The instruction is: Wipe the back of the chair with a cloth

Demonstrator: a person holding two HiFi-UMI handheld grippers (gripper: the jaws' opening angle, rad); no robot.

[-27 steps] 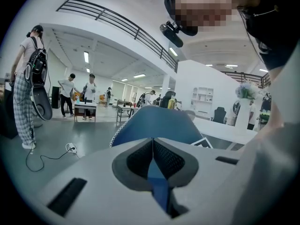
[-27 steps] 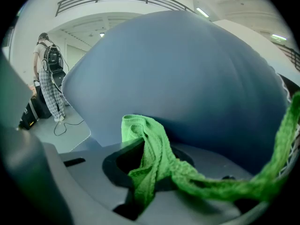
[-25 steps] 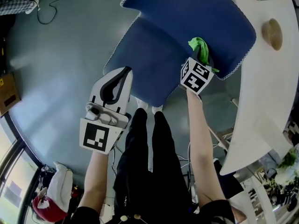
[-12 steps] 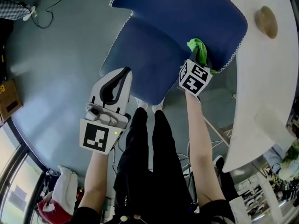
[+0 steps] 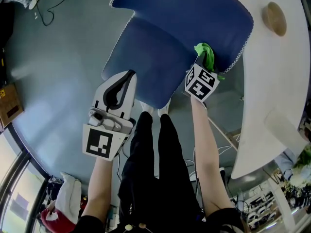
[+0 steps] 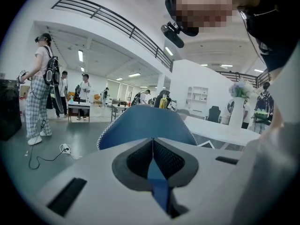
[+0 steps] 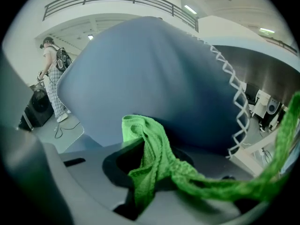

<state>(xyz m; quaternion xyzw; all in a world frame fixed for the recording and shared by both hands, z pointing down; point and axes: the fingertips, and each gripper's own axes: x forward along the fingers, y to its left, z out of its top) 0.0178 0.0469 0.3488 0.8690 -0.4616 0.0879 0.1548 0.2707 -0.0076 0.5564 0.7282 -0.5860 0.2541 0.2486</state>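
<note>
A blue chair (image 5: 180, 23) with white zigzag stitching along its edge stands in front of me; its back (image 7: 150, 78) fills the right gripper view. My right gripper (image 5: 206, 64) is shut on a green cloth (image 5: 205, 52) and holds it against the lower right part of the chair back, near the stitched edge (image 7: 234, 107). The cloth (image 7: 150, 163) bunches between the jaws and trails off to the right. My left gripper (image 5: 121, 89) hangs shut and empty to the left, short of the chair seat; the chair back (image 6: 145, 125) shows ahead of it.
A white curved table (image 5: 272, 81) runs along the right, close to the chair, with a round wooden object (image 5: 275, 18) on it. A cable (image 5: 48, 13) lies on the grey floor at upper left. My legs (image 5: 155, 169) stand just behind the chair. People (image 6: 44, 83) stand far off.
The right gripper with the cloth has slid slightly left and down along the chair back's edge. The view has shifted a little. The left gripper has stayed put.
</note>
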